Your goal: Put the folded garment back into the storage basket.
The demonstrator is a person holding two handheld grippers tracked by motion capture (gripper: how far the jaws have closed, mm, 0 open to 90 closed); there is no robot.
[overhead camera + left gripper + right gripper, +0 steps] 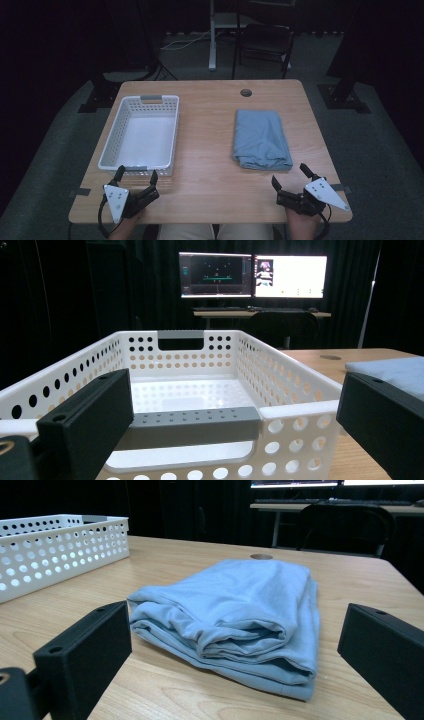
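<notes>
Start pose, nothing grasped yet: both grippers sit at the near edge of the desk (210, 180), jaws spread wide and empty. Left gripper (137, 176) is just in front of the near short wall of the white basket (114, 131), which is perforated, empty inside, with grey handle bars at both ends; the left gripper view looks straight over the near handle into it. Right gripper (290, 176) is just short of the folded blue cloth (262, 139), jaws straddling the line to its near end; the right gripper view puts the cloth (240, 615) between the jaws but not touching them. Cloth lies flat on the right half of the desk, long side running away from the person, thick rolled fold facing the right gripper, well apart from the basket (60, 550). Judgement: step in hand is the approach to the cloth, likely to lift it and drop it in the basket; task barely begun. Next move calls for the right gripper to push forward low, get one jaw under the near fold and pinch all layers so it doesn't unfold on the lift; left could steady the basket or take the other corner. Room: bare wood between cloth and basket, clear path leftward. Cloth's right side is near the desk's right edge, so don't shove it that way. Basket's left wall is near the left edge. A small round grommet (245, 92) sits beyond the cloth, out of the way.
</notes>
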